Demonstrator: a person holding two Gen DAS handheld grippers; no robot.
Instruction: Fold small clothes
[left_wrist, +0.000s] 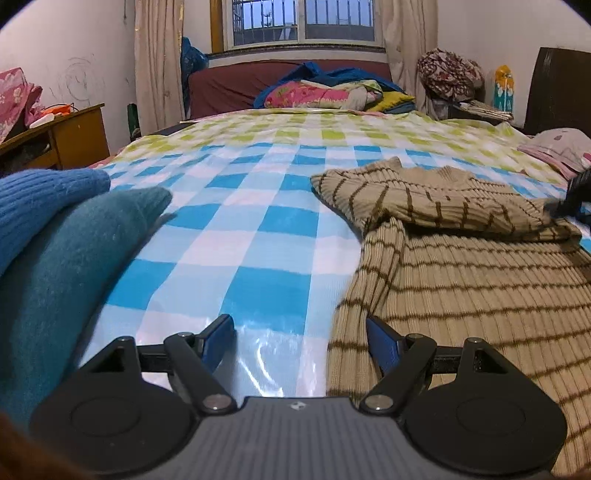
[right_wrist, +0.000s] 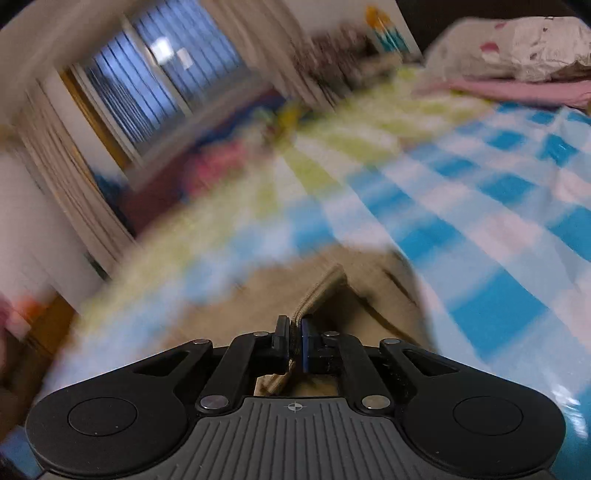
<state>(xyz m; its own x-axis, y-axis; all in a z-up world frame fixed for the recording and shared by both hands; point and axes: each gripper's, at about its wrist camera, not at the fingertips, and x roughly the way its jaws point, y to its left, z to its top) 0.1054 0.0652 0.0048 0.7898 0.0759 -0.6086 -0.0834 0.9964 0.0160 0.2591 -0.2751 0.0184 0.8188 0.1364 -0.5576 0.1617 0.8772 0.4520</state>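
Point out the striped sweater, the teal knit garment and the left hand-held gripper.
striped sweater (left_wrist: 480, 280), left wrist view, ribbed body panel.
teal knit garment (left_wrist: 62, 266), left wrist view, its broad middle.
left hand-held gripper (left_wrist: 301, 341), left wrist view, midway between open fingertips.

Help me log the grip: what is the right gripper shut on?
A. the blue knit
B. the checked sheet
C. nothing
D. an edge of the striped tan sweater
D: in the right wrist view the right gripper has ribbed tan fabric of the sweater pinched between its nearly closed fingers.
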